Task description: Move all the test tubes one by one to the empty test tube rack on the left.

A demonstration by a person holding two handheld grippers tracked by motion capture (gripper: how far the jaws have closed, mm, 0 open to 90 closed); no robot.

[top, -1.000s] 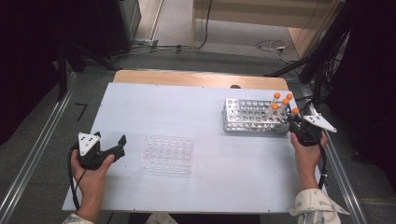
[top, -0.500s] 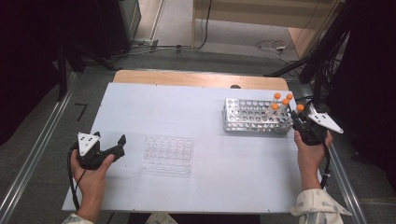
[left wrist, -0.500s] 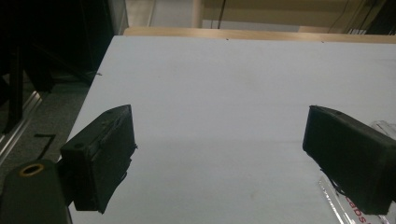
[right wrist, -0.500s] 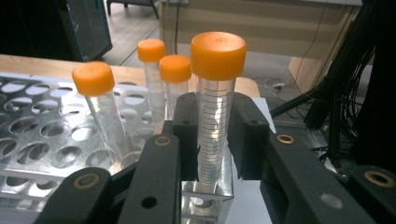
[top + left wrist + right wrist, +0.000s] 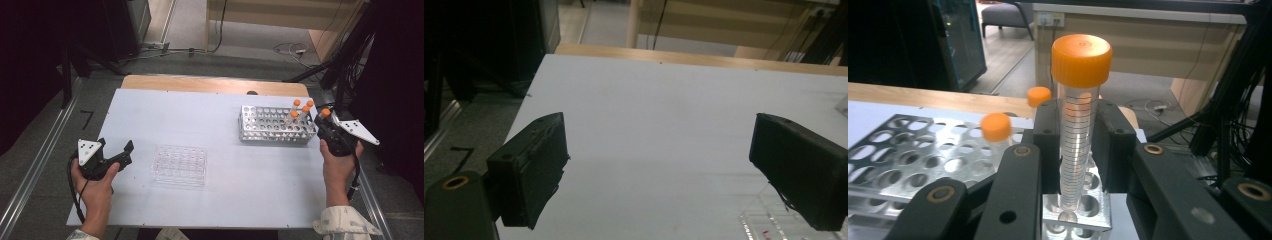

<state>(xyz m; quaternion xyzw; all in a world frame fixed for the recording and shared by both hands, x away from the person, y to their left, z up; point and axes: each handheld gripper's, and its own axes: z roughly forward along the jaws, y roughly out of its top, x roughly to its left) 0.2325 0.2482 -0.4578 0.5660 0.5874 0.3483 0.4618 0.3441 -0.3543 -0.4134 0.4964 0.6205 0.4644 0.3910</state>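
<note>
Up in the high view, the right gripper (image 5: 326, 121) sits just past the right end of the metal rack (image 5: 276, 125), its jaws closed on an orange-capped tube (image 5: 325, 113) that stands upright; three more capped tubes (image 5: 301, 109) stand in the rack's right-hand holes. The left gripper (image 5: 116, 152) rests in the person's left hand near the table's (image 5: 200, 107) left edge, jaws spread wide with nothing between them, and a clear plastic rack (image 5: 180, 164) lies just to its right, well apart from the metal one. Along the left gripper view, the two black pads (image 5: 531, 167) stand far apart over bare white tabletop (image 5: 659, 125), and a corner of the clear rack (image 5: 769, 222) peeks in at the lower right (partly behind the right-hand pad). Along the right gripper view, the held tube (image 5: 1078, 125) is clamped between the two black pads (image 5: 1113, 145), upright, its graduation marks facing the camera and its orange cap well above the jaws; its pointed bottom hangs just above a hole at the corner of the metal rack (image 5: 903, 155). Two other orange caps (image 5: 996, 126) show behind and to the left, slightly blurred.
</note>
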